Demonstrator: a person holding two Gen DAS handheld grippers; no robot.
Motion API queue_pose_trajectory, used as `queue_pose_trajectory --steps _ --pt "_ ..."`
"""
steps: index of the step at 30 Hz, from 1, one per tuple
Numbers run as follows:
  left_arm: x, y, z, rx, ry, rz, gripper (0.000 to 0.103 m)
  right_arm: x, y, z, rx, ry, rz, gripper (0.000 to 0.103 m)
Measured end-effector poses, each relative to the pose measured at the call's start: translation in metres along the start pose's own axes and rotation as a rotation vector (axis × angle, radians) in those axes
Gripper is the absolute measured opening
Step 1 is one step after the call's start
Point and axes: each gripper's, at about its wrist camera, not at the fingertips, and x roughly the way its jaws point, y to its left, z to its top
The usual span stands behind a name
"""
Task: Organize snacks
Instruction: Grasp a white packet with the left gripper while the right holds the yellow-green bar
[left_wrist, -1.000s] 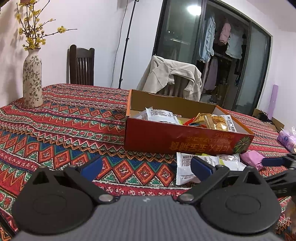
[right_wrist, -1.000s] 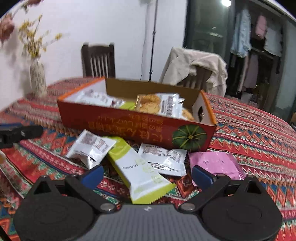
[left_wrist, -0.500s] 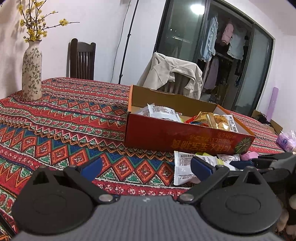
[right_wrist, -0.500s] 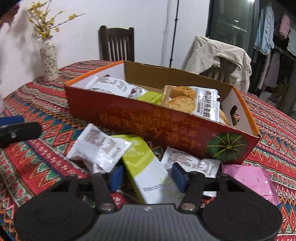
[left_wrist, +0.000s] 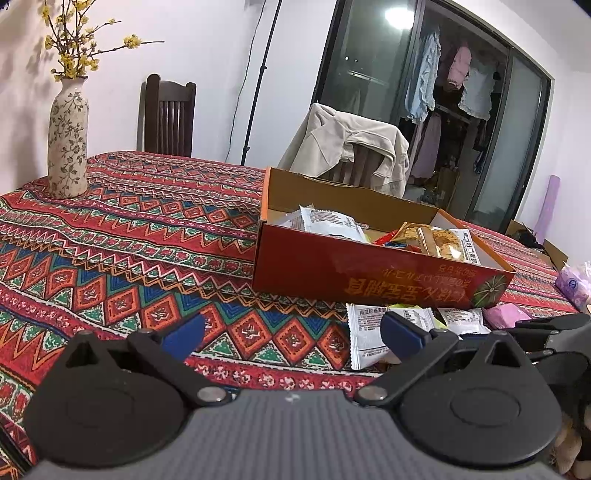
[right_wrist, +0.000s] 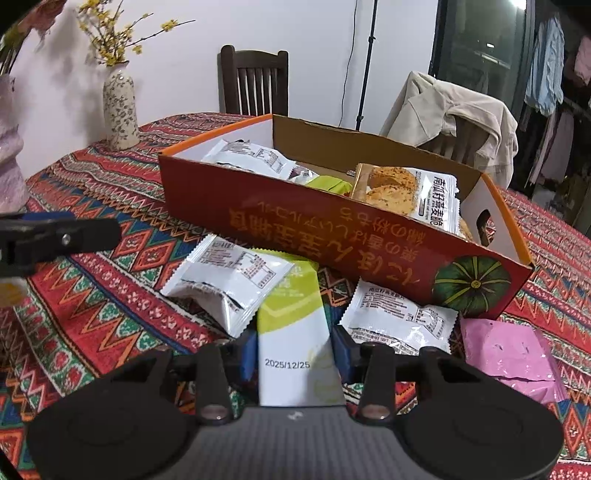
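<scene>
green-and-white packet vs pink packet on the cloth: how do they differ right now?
Green-and-white packet: long and narrow, printed with a date, sitting between the right claw's pads as they close on it. Pink packet: squarer, plain glossy pink, untouched beside the box's pumpkin corner. The green one is partly overlapped by a white packet; the pink one lies clear. Both are outside the box on the tablecloth.

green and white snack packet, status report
Right gripper jaws closing on green and white snack packet. Left gripper open, empty. White packet overlaps its far end.
</scene>
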Motion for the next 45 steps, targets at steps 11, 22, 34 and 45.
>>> queue_pose_trajectory --steps 11,22,34,45 --pt "0.001 0.002 0.000 -0.010 0.002 0.009 0.103 -0.009 -0.005 -0.014 0.080 -0.051 -0.006 0.036" --pt "0.001 0.000 0.000 -0.009 0.003 0.026 0.103 -0.049 -0.033 -0.033 0.220 -0.224 -0.105 0.036" --pt "0.006 -0.030 0.009 0.096 0.064 0.036 0.103 -0.057 -0.056 -0.045 0.324 -0.287 -0.144 0.036" --pt "0.044 -0.095 0.015 0.252 0.185 0.034 0.103 -0.052 -0.056 -0.050 0.330 -0.262 -0.146 0.036"
